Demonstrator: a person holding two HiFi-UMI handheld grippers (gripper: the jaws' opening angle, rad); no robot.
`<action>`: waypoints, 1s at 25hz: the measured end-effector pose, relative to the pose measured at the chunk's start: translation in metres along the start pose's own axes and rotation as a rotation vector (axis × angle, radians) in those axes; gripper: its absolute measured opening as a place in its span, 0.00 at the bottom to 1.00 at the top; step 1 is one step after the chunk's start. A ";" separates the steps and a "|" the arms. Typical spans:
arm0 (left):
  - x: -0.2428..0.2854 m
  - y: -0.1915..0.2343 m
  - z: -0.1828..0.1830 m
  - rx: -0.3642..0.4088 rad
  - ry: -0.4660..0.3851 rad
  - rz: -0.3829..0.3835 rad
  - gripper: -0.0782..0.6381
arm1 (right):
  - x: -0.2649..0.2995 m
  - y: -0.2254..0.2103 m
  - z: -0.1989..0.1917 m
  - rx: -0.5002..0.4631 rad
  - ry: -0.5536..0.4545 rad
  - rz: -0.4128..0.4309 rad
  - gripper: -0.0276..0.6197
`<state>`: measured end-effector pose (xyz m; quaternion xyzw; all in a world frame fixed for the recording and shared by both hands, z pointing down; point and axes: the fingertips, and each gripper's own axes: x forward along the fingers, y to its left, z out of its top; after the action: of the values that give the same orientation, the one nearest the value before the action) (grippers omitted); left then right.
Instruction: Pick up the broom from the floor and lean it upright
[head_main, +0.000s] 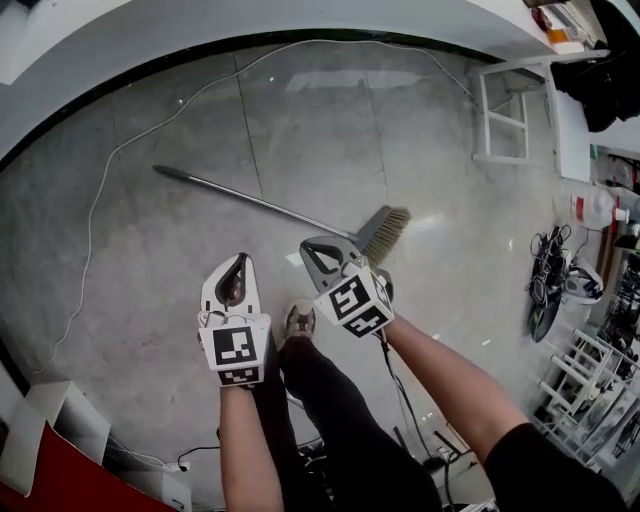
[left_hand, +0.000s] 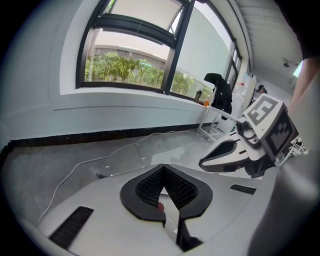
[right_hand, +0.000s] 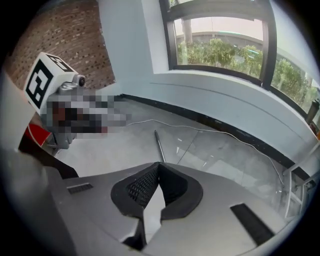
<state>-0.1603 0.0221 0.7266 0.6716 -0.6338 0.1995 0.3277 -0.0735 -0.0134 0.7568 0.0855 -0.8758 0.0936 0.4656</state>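
The broom lies flat on the grey floor, its thin metal handle (head_main: 250, 197) running from upper left down to the straw-coloured bristle head (head_main: 385, 232) at the right. My right gripper (head_main: 304, 245) hovers just short of the bristle head, jaws closed to a point with nothing in them. My left gripper (head_main: 240, 258) hangs to its left, nearer me than the handle, also shut and empty. In the right gripper view the handle (right_hand: 159, 145) shows on the floor beyond the closed jaw tips (right_hand: 159, 165). The left gripper view shows its tips (left_hand: 163, 167) meeting and the right gripper (left_hand: 250, 145) beside them.
A white cable (head_main: 110, 160) loops across the floor along the curved wall under the window. A white frame stand (head_main: 505, 110) sits at the back right. Cables and gear (head_main: 555, 285) crowd the right side, and a red object (head_main: 50, 470) lies at the lower left. The person's shoe (head_main: 299, 320) is below the grippers.
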 end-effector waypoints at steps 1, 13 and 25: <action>0.008 0.001 -0.007 0.027 0.022 -0.020 0.12 | 0.015 -0.005 -0.003 -0.003 0.003 -0.007 0.05; 0.049 0.040 -0.007 0.043 0.066 -0.070 0.12 | 0.185 -0.019 -0.090 -0.258 0.225 0.002 0.17; 0.054 0.067 -0.027 0.026 0.134 -0.122 0.12 | 0.269 -0.025 -0.136 -0.316 0.383 -0.003 0.19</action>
<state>-0.2157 0.0035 0.7950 0.6983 -0.5659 0.2317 0.3721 -0.1073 -0.0210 1.0572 -0.0062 -0.7752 -0.0308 0.6309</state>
